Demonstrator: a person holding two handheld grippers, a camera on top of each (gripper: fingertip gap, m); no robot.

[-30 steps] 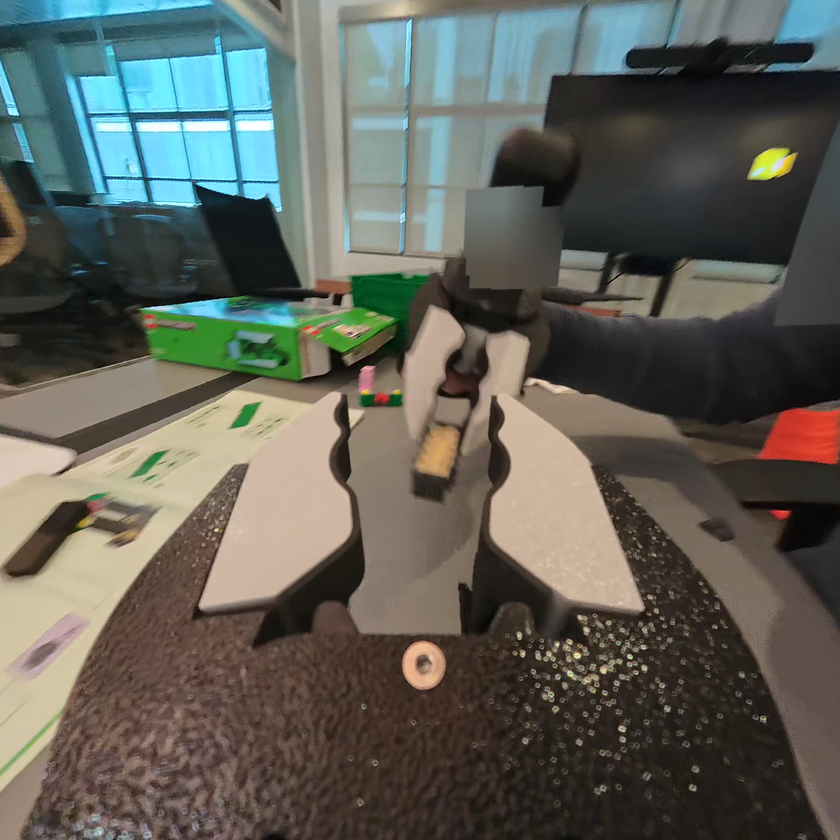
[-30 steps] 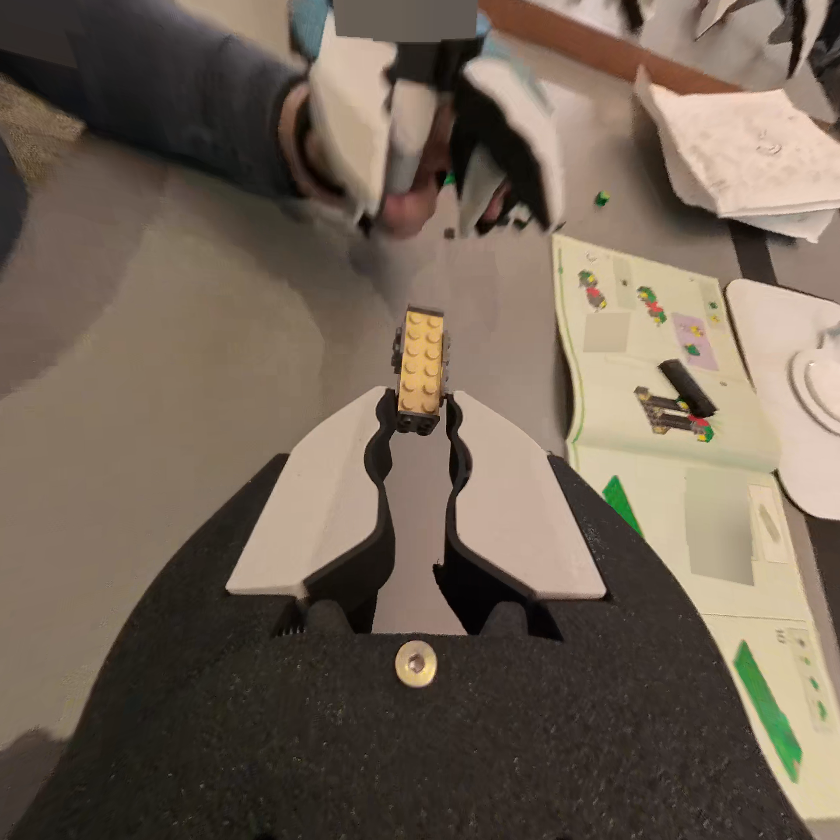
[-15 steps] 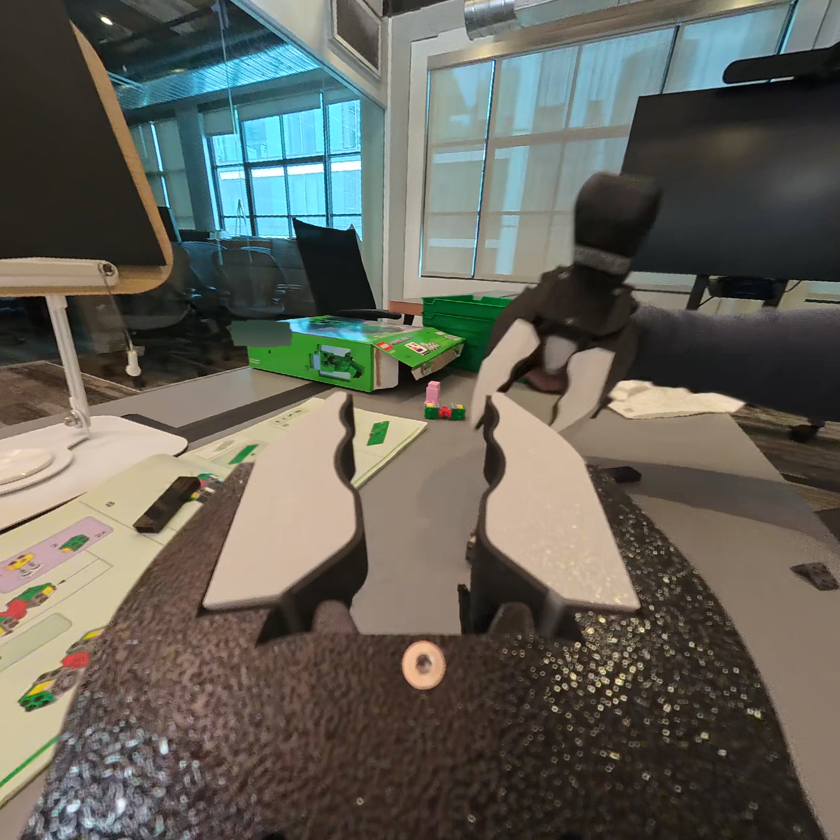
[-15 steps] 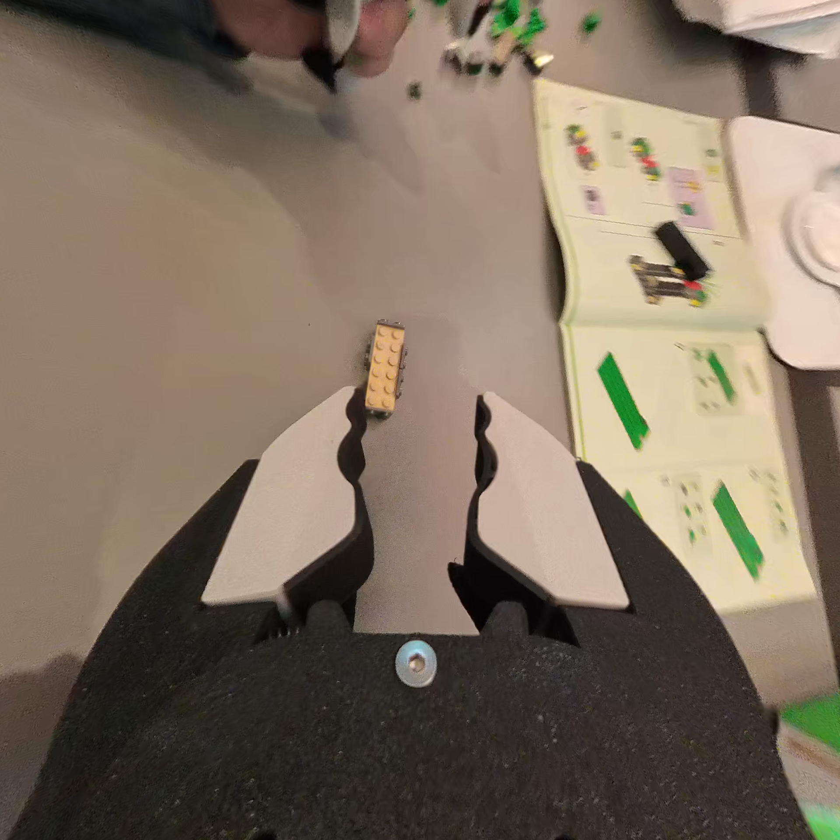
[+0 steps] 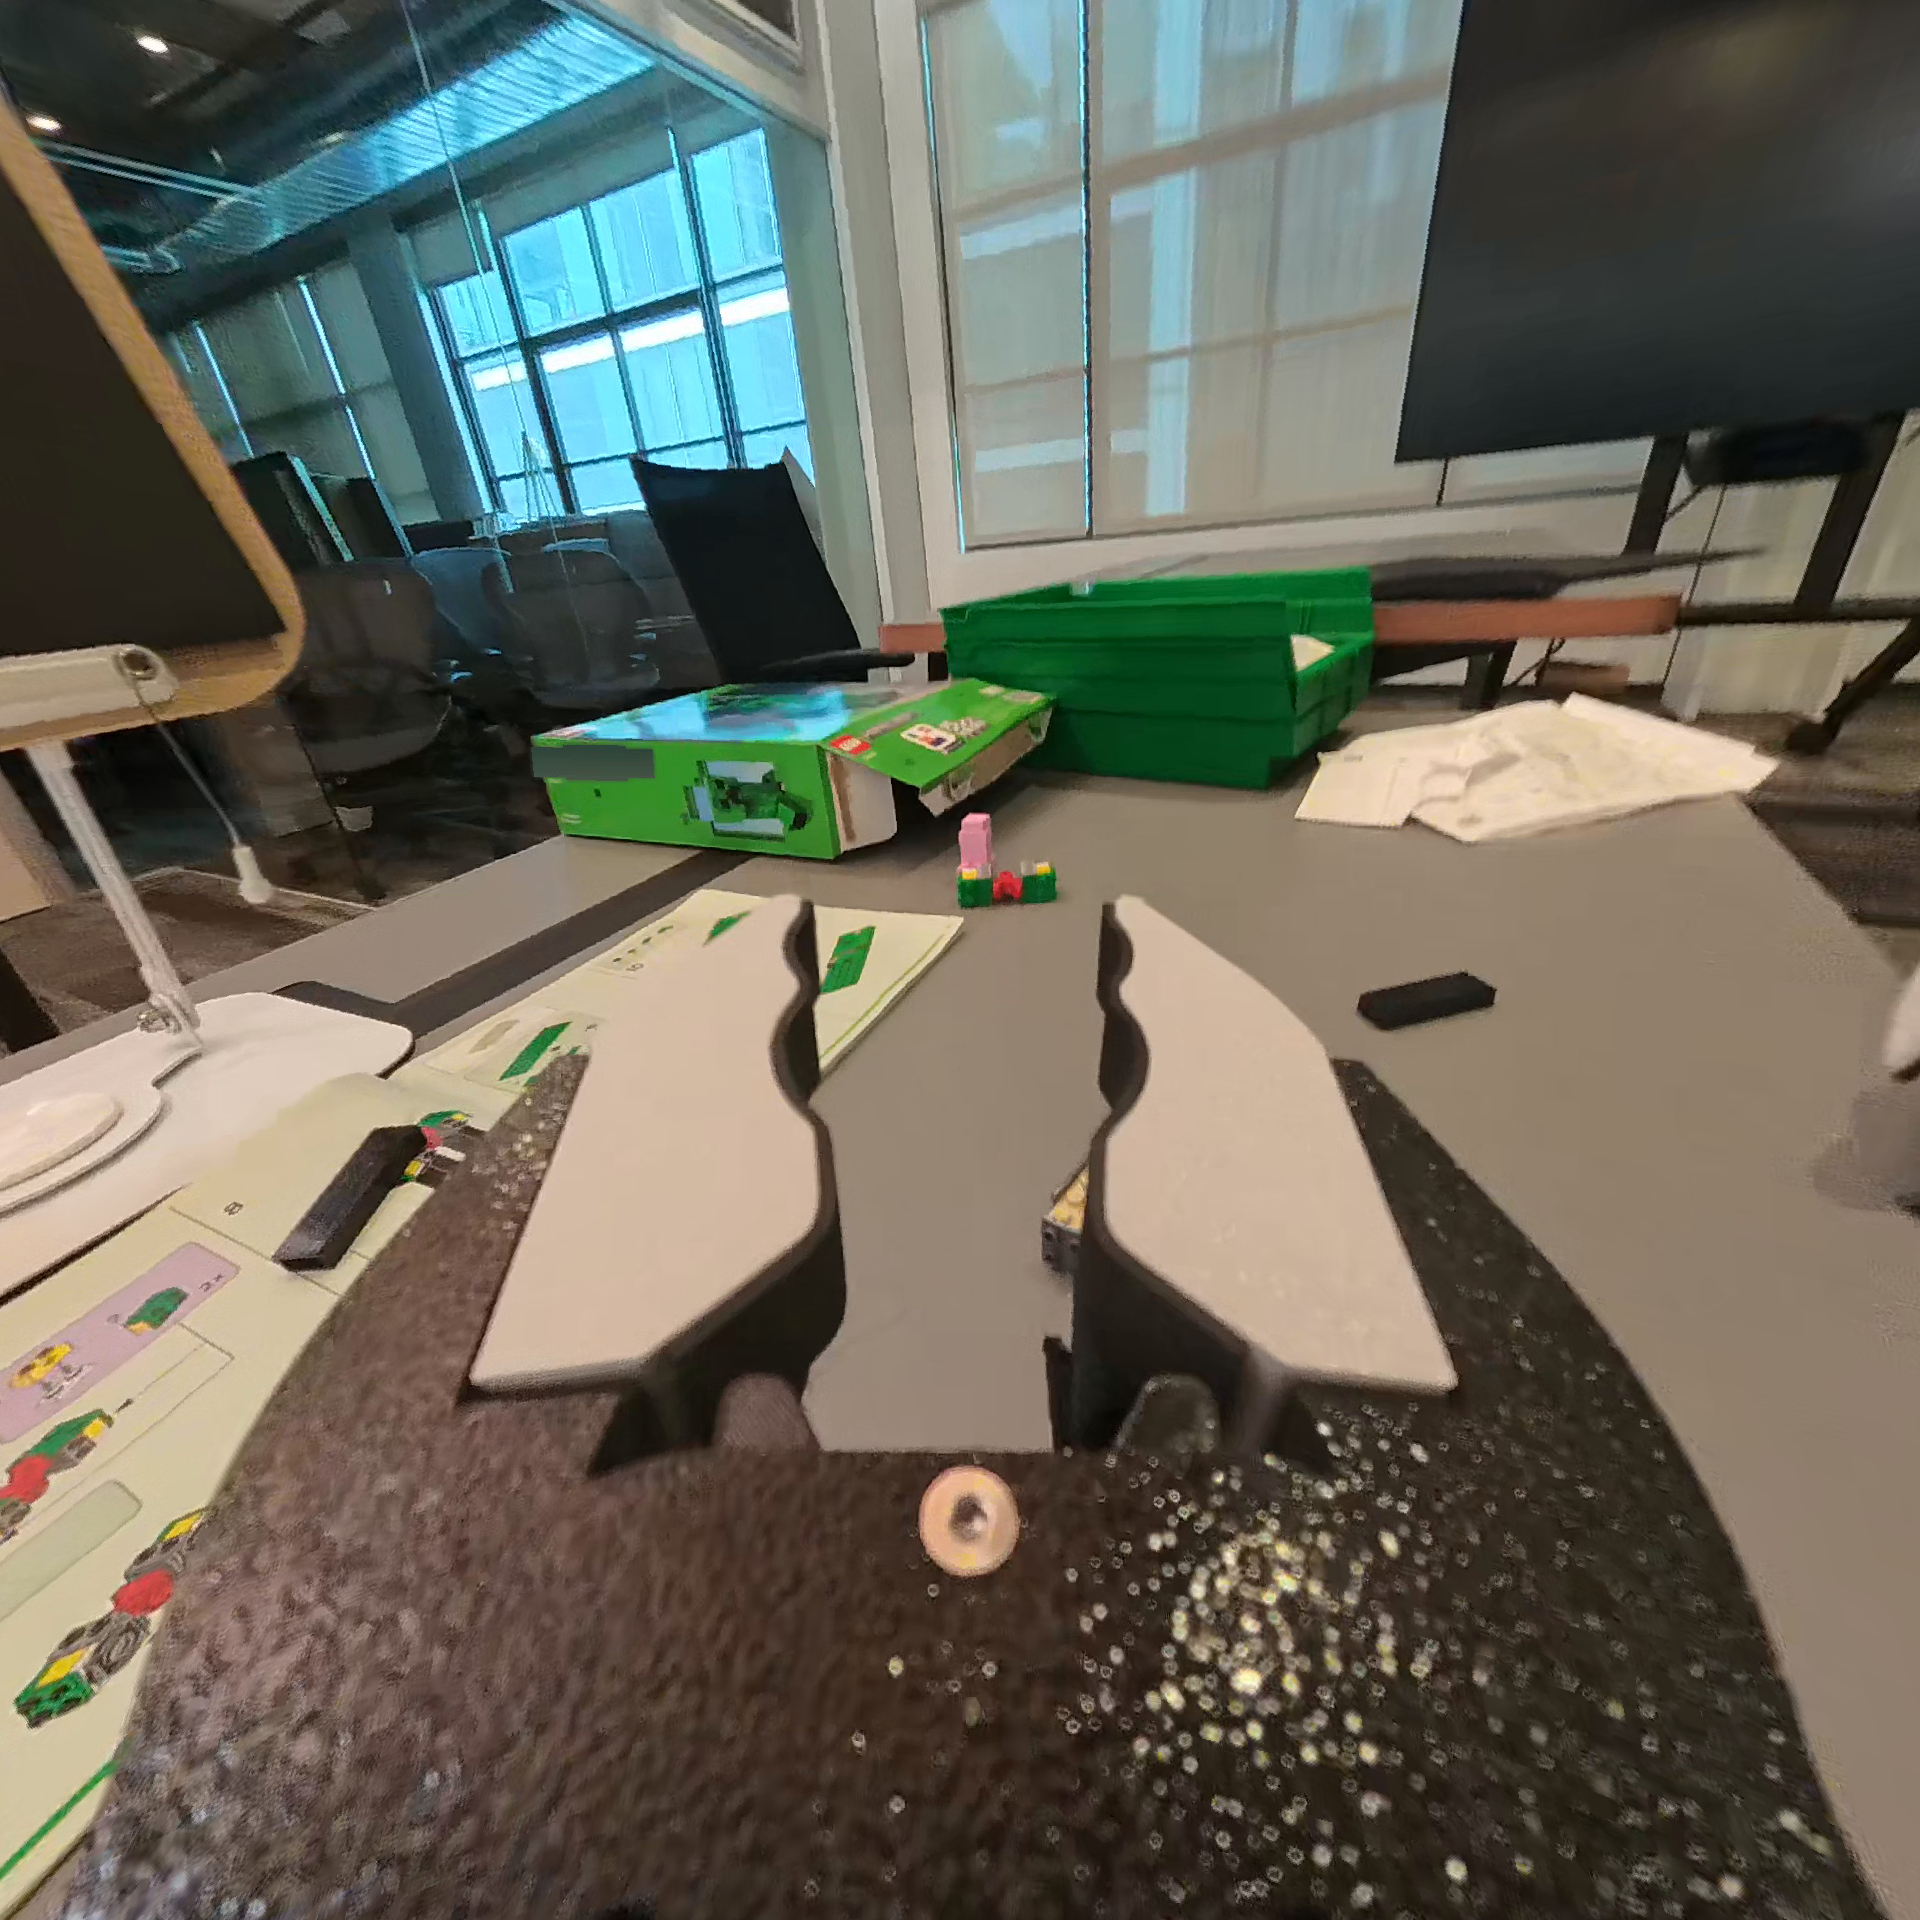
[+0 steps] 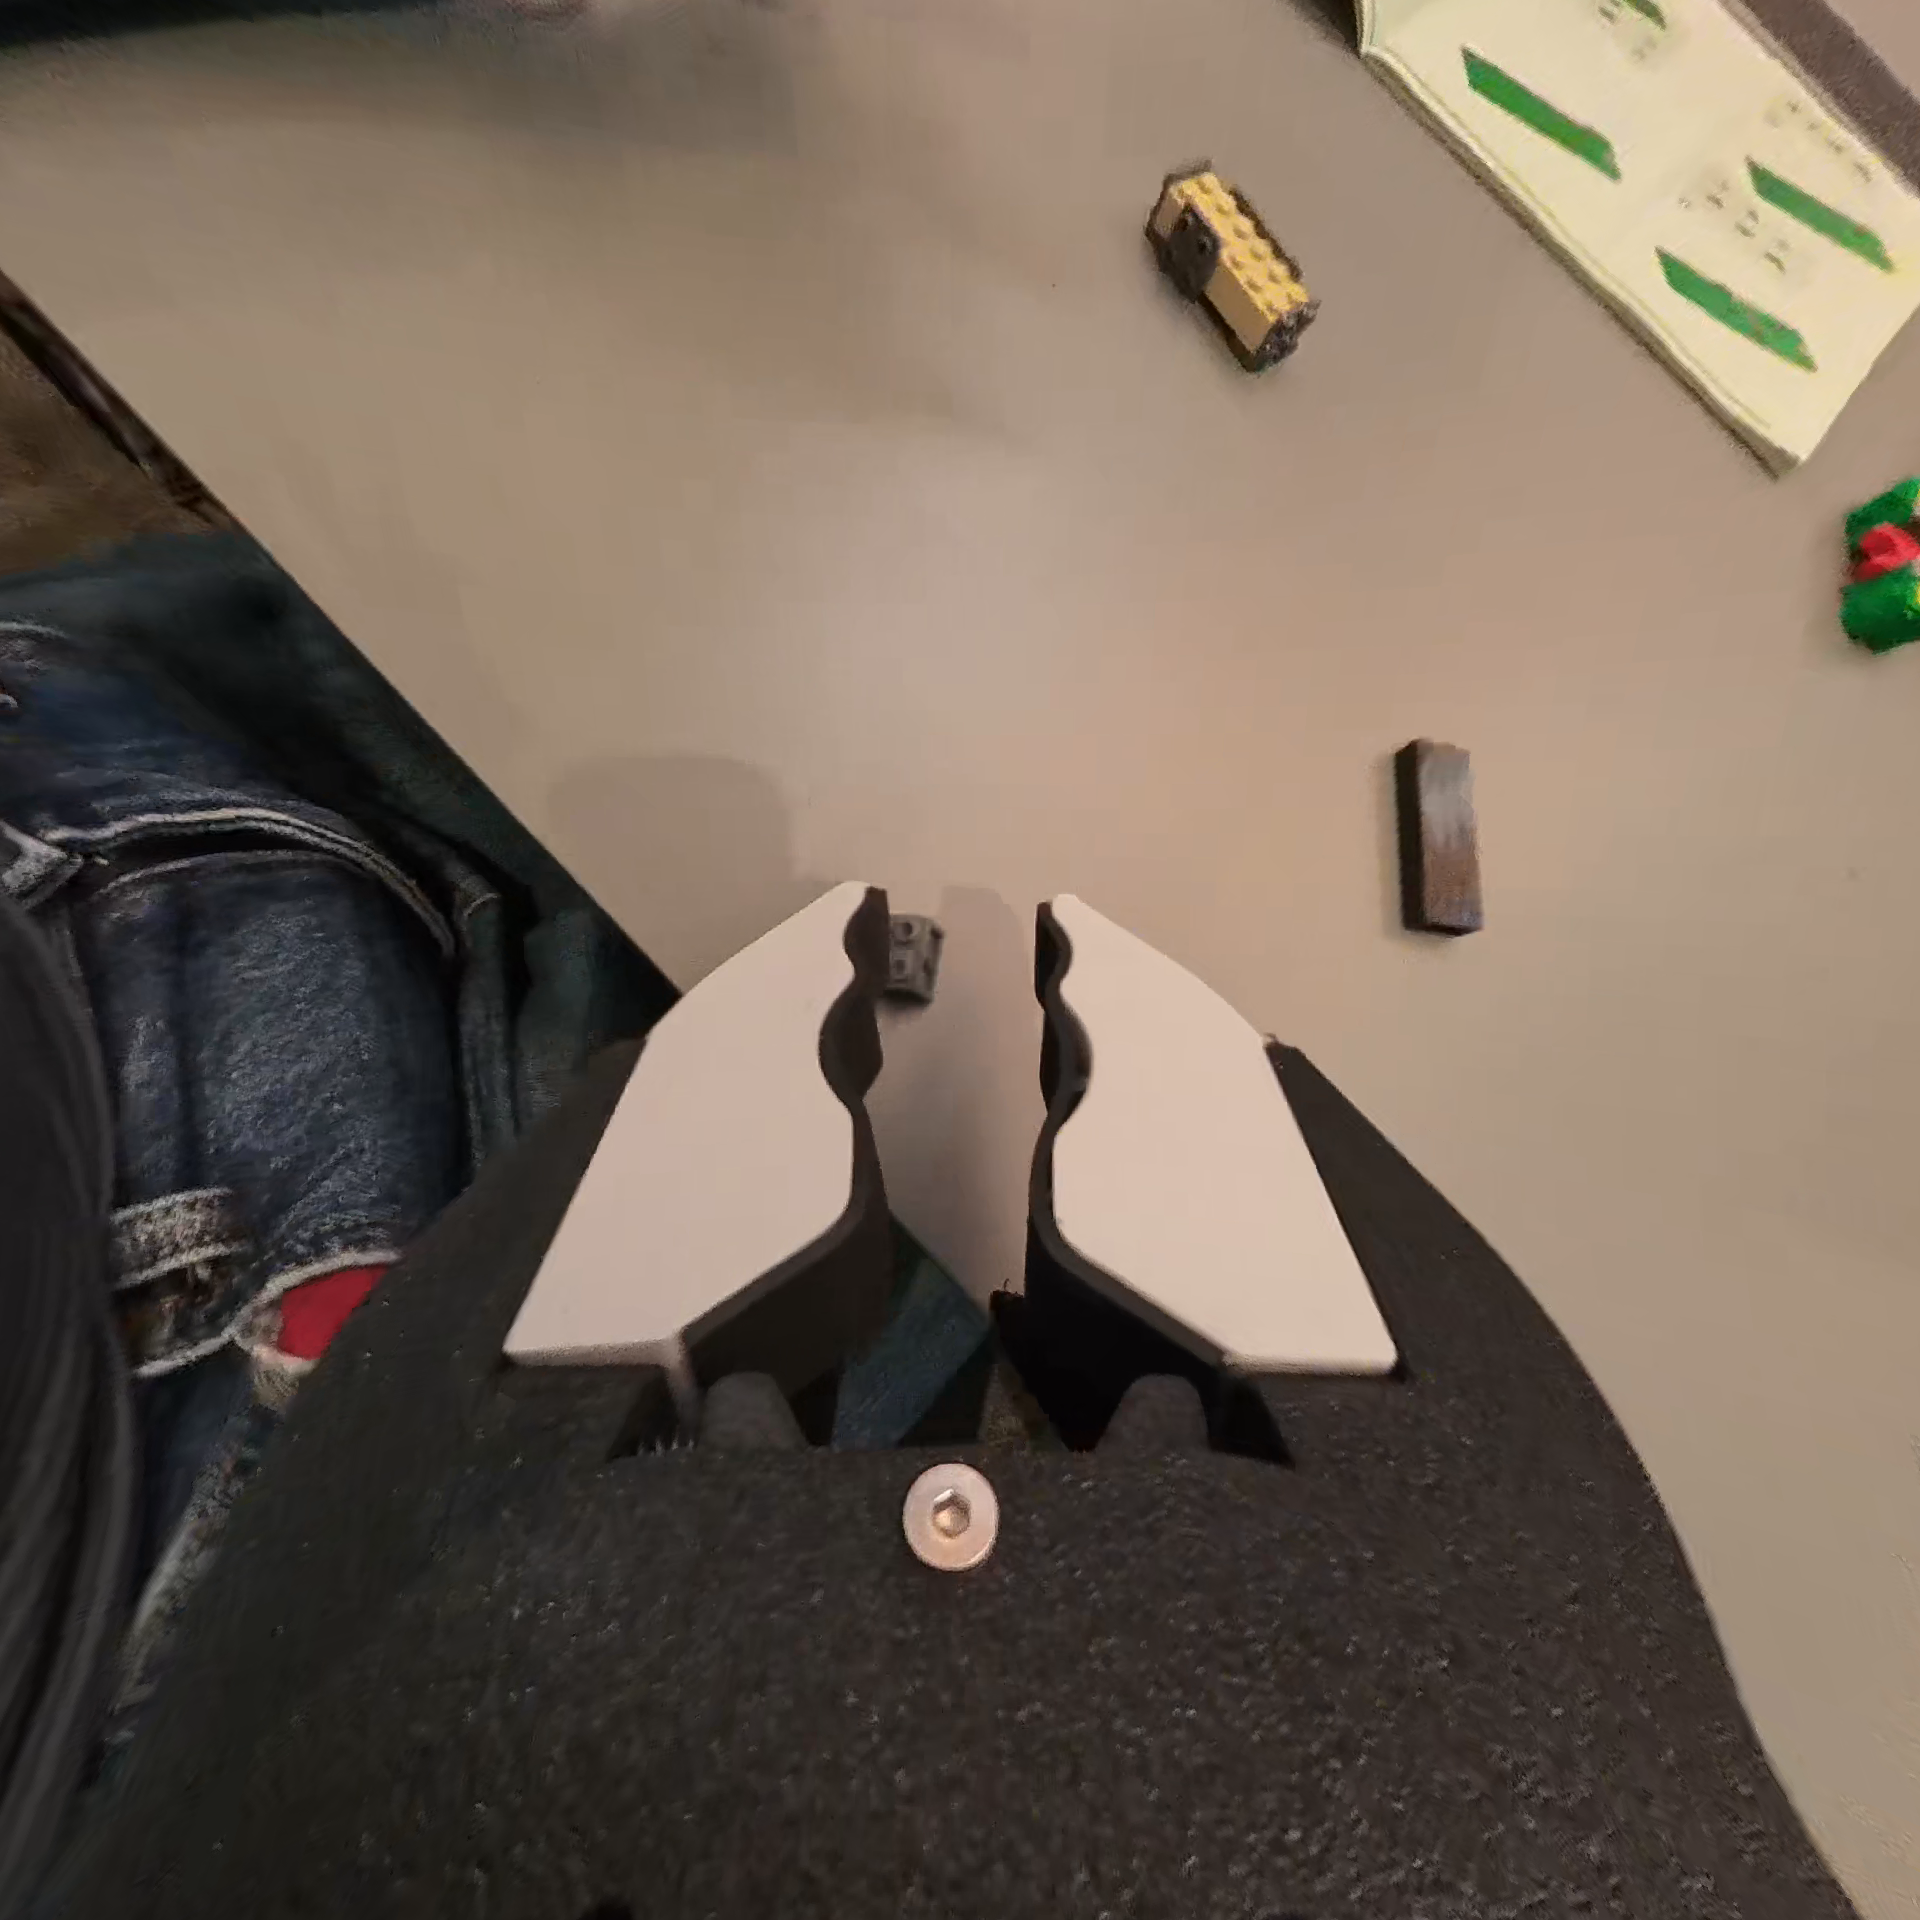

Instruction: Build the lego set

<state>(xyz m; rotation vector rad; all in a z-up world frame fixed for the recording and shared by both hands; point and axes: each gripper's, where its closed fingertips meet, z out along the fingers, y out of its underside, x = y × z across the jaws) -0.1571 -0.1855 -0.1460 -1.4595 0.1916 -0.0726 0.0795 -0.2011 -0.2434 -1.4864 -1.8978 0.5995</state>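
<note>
A tan and dark grey brick assembly (image 6: 1231,268) lies on the grey table (image 6: 727,416), apart from both grippers; a corner of it (image 5: 1065,1221) shows beside the left gripper's right finger. My right gripper (image 6: 956,914) is open and empty near the table's front edge, with a small grey piece (image 6: 912,958) beside its left fingertip. A black flat plate (image 6: 1437,834) lies to its right. My left gripper (image 5: 956,920) is open and empty above the table. A small green, red and pink build (image 5: 1003,868) stands beyond it.
The open instruction booklet (image 5: 187,1278) lies left with a black plate (image 5: 348,1195) on it, next to a white lamp base (image 5: 208,1060). A green set box (image 5: 769,769), green bins (image 5: 1164,665) and white papers (image 5: 1527,764) sit at the back. A person's jeans (image 6: 229,935) show below the table edge. Across from one pair of fingers to the other is roughly 25 cm. From my right tips it is roughly 11 cm to the black flat plate (image 6: 1437,834); from my left, 20 cm. Look for it in the left wrist view (image 5: 1444,990) too.
My right gripper opened, left the tan assembly on the table and drew back toward the table's front edge. The left gripper turned; the right gripper has gone from its view.
</note>
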